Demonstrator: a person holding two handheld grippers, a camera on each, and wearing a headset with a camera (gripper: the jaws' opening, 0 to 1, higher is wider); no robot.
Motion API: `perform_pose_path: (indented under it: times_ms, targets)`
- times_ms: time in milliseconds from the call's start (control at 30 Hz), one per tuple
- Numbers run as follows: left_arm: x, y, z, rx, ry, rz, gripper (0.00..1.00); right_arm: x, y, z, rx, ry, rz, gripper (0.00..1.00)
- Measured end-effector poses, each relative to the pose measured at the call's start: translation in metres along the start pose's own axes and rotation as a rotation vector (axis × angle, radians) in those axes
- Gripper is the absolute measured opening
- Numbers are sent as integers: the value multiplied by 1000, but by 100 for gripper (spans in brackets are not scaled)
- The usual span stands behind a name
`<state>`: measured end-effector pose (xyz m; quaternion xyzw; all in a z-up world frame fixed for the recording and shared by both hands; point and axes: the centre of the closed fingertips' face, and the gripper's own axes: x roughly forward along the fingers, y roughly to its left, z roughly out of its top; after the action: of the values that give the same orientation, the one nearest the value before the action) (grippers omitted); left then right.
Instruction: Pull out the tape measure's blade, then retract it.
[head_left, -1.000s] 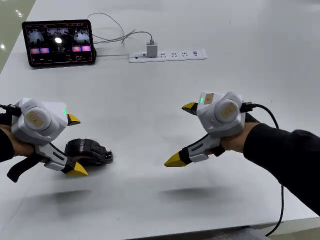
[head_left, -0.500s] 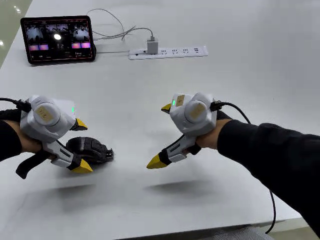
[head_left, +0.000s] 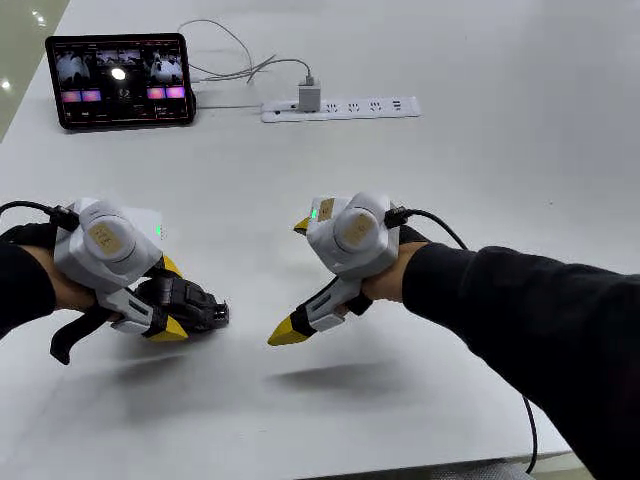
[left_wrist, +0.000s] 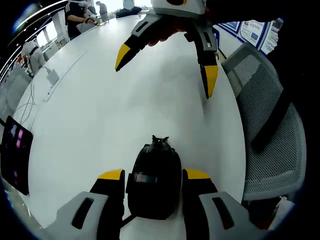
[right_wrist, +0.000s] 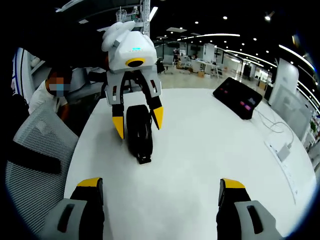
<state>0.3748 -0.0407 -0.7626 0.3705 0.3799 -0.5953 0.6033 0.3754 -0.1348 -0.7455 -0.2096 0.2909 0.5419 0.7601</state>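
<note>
The tape measure (head_left: 195, 305) lay on the white tabletop (head_left: 480, 180) at the lower left of the head view, and the left claw (head_left: 170, 298) pinched its black case from both sides, as far as could be seen. The right claw (head_left: 293, 280) hovered at centre frame, jaws spread and empty, aimed at the blade's hook (left_wrist: 159, 140). No blade showed outside the case, so I judged that both the pull and the retraction remained. The tabletop was bare and glossy; a tablet (head_left: 120, 80) and a power strip (head_left: 340, 107) sat at the upper left. Office ceiling lights and a mesh chair (left_wrist: 265, 125) lay beyond.
</note>
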Motion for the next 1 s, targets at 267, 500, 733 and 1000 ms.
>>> perform_pose_path:
  times_ms: [267, 500, 733, 1000]
  targets:
    - [1, 2, -2, 34, 19, 24, 34, 10, 5, 6, -20, -8, 19, 90]
    - [2, 3, -4, 80, 33, 55, 32, 18, 5, 10, -31, -28, 24, 78]
    - [2, 3, -4, 96, 27, 60, 32, 31, 11, 12, -45, -32, 43, 65]
    - [3, 1, -4, 136, 27, 46, 32, 44, 17, 14, -67, -25, 55, 52]
